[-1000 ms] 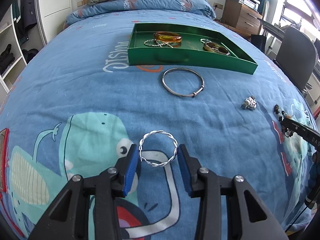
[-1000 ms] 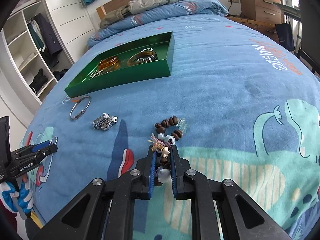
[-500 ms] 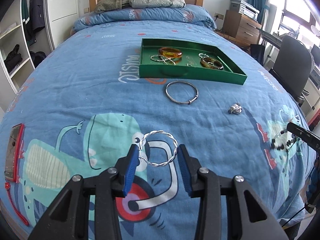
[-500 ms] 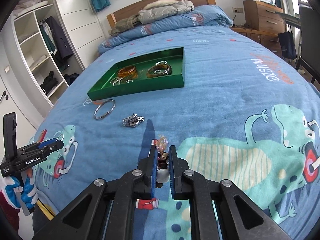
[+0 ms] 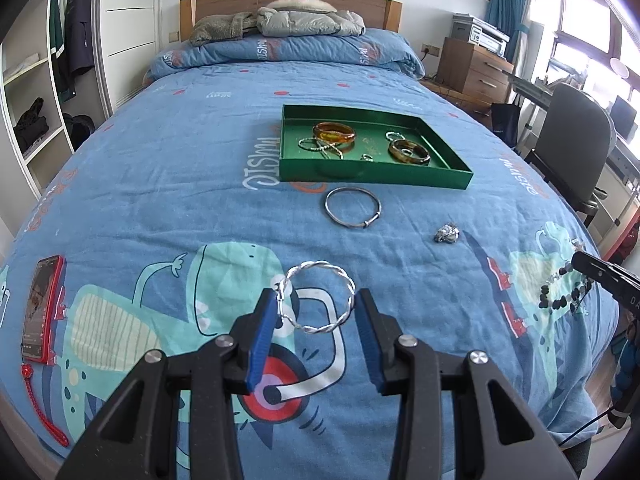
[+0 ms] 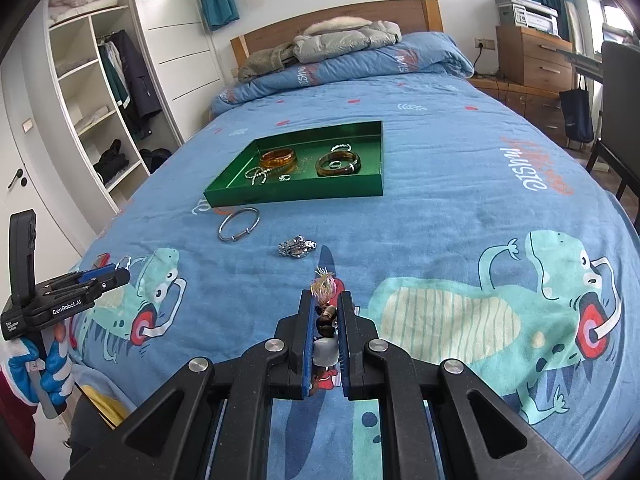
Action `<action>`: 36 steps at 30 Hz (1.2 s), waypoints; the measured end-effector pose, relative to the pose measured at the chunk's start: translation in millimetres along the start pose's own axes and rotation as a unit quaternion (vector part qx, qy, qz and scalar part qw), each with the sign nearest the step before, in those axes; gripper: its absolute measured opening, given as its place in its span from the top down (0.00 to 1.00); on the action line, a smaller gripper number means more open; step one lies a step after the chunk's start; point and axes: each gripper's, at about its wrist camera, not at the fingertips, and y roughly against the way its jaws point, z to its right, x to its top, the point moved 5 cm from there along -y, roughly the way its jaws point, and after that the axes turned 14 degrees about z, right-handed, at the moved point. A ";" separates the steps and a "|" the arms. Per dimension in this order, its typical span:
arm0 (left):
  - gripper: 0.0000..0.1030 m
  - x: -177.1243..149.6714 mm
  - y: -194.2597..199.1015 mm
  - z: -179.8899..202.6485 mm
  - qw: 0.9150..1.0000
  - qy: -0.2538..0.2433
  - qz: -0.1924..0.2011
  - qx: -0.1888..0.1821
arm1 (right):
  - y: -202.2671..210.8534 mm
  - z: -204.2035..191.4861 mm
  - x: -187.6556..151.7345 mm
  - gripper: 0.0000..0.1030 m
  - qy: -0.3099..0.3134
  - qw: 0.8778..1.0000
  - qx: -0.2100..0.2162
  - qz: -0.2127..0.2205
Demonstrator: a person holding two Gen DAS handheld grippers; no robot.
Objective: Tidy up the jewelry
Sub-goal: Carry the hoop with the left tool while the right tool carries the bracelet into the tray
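Observation:
My left gripper (image 5: 315, 304) is shut on a twisted silver bangle (image 5: 347, 280), held flat above the blue bedcover. My right gripper (image 6: 325, 300) is shut on a dark bead bracelet (image 6: 326, 322) with a pale tassel, whose loop hangs below the jaws in the left wrist view (image 5: 564, 294). Farther up the bed lies a green tray (image 5: 372, 174) holding an amber bangle (image 5: 334, 132), a brown bangle (image 5: 409, 151) and silver chains. In front of the tray rest a plain silver bangle (image 5: 352, 208) and a small crumpled silver chain (image 5: 447, 234).
A red phone (image 5: 42, 312) with a red strap lies on the bed's left edge. A grey chair (image 5: 572, 148) and wooden drawers (image 5: 472, 68) stand to the right of the bed. Open wardrobe shelves (image 6: 92, 92) line the left wall. Jackets are piled at the headboard.
Both grippers have risen away from the bedcover with their pieces. The bead bracelet came off the cover and now hangs from the right jaws. The bangle stays gripped in the left.

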 end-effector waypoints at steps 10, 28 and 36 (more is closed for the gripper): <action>0.64 46.1 -24.9 12.9 1.000 -0.014 0.016 -0.018 | -16.1 -12.4 48.9 0.90 0.021 0.999 0.020 0.028; 0.64 133.5 -194.7 20.4 1.000 -0.027 0.006 -0.002 | -187.8 -45.1 141.4 0.90 0.046 0.996 0.061 0.034; 0.64 113.3 -242.5 5.2 0.999 -0.024 -0.021 0.010 | -253.6 -54.1 114.6 0.90 0.048 0.995 0.082 -0.013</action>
